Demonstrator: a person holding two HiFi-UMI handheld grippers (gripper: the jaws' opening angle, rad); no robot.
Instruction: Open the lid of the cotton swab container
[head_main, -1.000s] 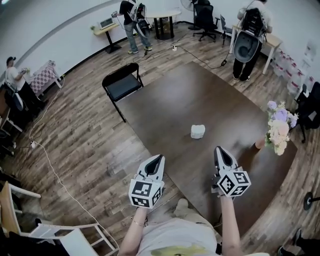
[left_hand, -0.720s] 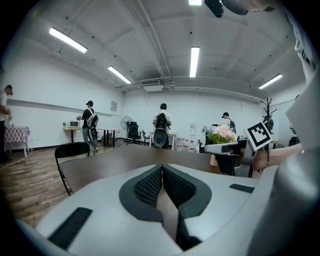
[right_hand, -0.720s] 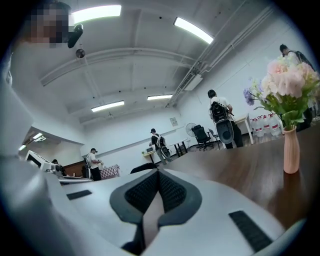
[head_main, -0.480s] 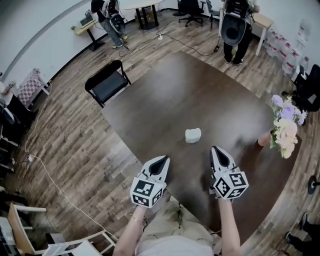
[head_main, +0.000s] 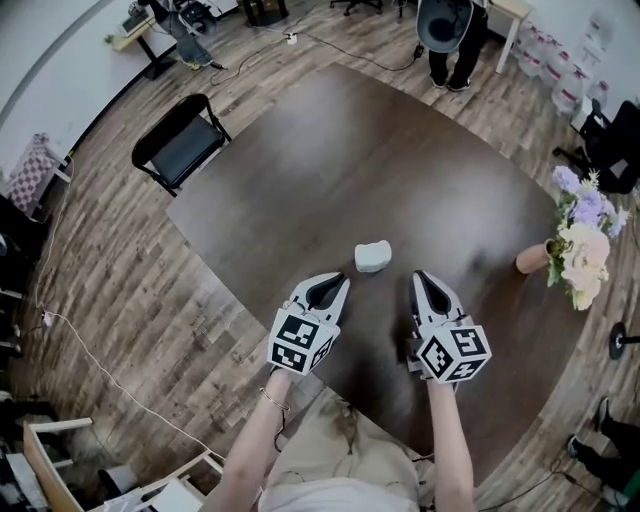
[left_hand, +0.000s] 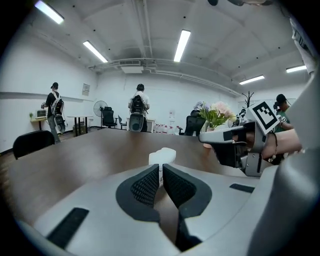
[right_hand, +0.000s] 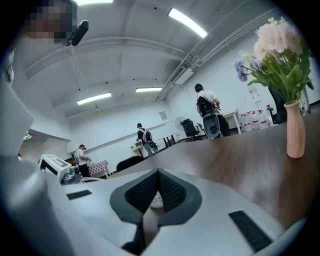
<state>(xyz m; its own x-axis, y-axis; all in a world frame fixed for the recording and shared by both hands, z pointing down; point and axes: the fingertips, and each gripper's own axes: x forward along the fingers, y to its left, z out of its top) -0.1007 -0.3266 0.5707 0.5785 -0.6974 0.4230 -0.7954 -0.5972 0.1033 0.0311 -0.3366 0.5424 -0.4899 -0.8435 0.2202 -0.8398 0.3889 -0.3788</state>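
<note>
The cotton swab container (head_main: 373, 256) is a small white tub with its lid on, standing on the dark brown table (head_main: 330, 150). My left gripper (head_main: 337, 285) is shut and empty, its tip just short of the container and a little to its left. In the left gripper view the container (left_hand: 162, 156) rises right behind the closed fingertips of the left gripper (left_hand: 161, 170). My right gripper (head_main: 424, 280) is shut too, holds nothing and hovers to the container's right, apart from it. The right gripper view shows the right gripper (right_hand: 158, 175) with both pads pressed together.
A pink vase (head_main: 530, 258) of flowers (head_main: 580, 235) stands near the table's right edge; the vase (right_hand: 295, 132) looms close in the right gripper view. A black folding chair (head_main: 180, 145) stands at the table's far left. People stand at the room's far side.
Both grippers have moved forward and down toward the container, the left one further. Both stayed shut. The container has not moved on the table.
</note>
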